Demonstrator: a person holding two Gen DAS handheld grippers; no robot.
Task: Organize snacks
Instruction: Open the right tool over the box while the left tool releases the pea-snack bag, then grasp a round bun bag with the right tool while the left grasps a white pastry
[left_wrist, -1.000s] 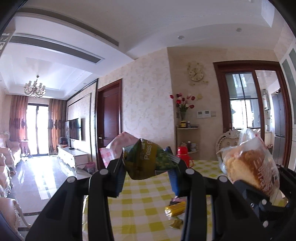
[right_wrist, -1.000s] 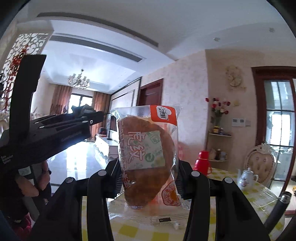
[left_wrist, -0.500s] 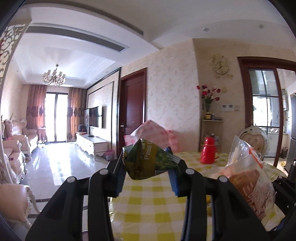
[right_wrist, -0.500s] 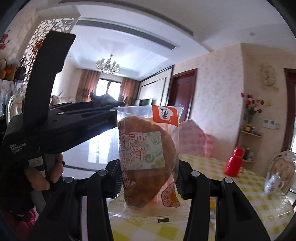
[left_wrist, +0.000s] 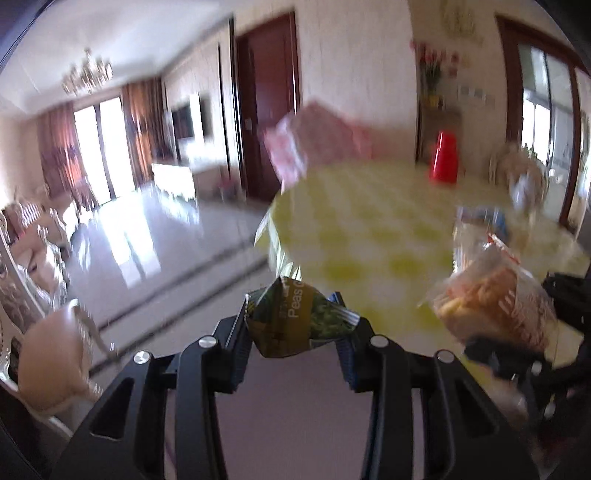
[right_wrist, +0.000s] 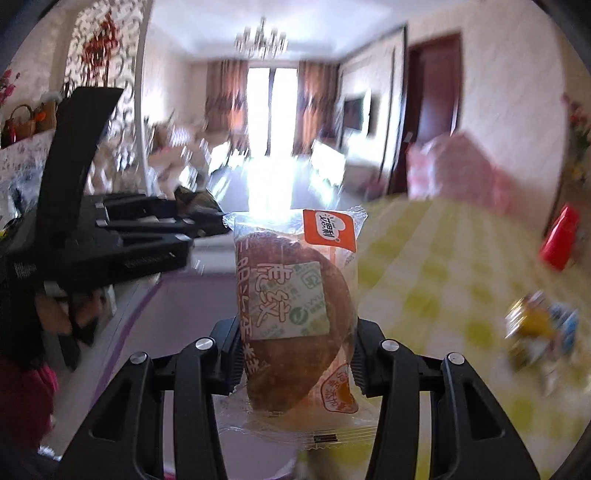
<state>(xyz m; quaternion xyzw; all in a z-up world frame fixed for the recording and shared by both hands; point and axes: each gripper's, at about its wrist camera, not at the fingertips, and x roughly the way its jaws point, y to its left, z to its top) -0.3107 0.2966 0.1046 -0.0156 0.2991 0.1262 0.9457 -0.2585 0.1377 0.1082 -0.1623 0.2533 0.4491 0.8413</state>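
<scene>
Now both of my cameras tip downward compared with a second ago: the ceiling that filled the upper half of each view has mostly slid out, and purple-grey floor fills the bottom of both frames. The whole room is smeared with motion blur where it was sharp before.

In the left wrist view, my left gripper (left_wrist: 295, 325) sits at lower centre, its jaws pinched on the green pea snack packet (left_wrist: 295, 317), same grip as earlier. The yellow checked table (left_wrist: 369, 229) has climbed from the bottom of the frame to the centre right, with the red flask (left_wrist: 445, 157) standing at its far edge in the upper right. At the right edge I see the bread packet (left_wrist: 495, 306) with the right gripper's black frame behind it.

In the right wrist view, my right gripper (right_wrist: 295, 350) is at lower centre, jaws narrowed on the wrapped bread (right_wrist: 295, 317), which stands upright between them, unchanged. The left gripper (right_wrist: 155, 229) reaches in from the left edge at mid-height. A blurred heap of small wrapped snacks (right_wrist: 539, 328) lies on the tablecloth at the right.
</scene>
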